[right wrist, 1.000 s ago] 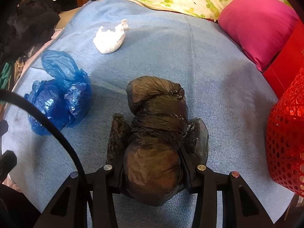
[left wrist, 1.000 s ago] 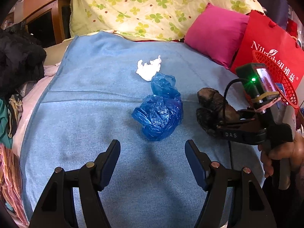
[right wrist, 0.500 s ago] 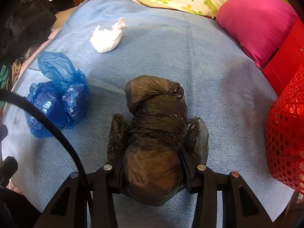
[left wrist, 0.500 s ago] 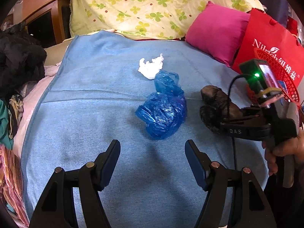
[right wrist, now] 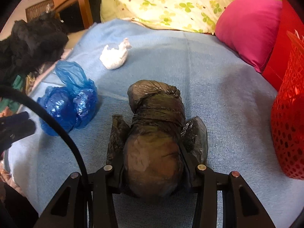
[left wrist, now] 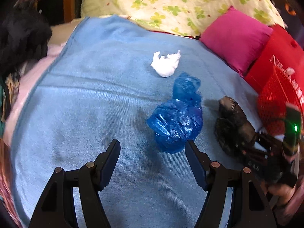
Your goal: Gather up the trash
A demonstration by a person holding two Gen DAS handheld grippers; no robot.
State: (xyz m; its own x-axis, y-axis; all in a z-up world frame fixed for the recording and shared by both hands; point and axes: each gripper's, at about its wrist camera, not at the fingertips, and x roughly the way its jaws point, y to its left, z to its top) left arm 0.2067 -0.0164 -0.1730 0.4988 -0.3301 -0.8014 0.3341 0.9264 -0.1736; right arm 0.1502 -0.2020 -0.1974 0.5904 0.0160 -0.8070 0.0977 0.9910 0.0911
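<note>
A blue blanket (left wrist: 79, 98) covers the bed, red basket (right wrist: 288, 125) at right. The right gripper (right wrist: 152, 146) (jaws clamped on the black bag (right wrist: 153, 133)) has lifted it toward the basket; the left gripper (left wrist: 152, 153), jaws apart, has neared the blue bag (left wrist: 176, 121), beside white tissue (left wrist: 166, 64).

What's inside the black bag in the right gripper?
Cannot tell. The black bag is tied shut and opaque; only a lumpy bulge shows, clamped in the right gripper. Under it, the blue blanket.
</note>
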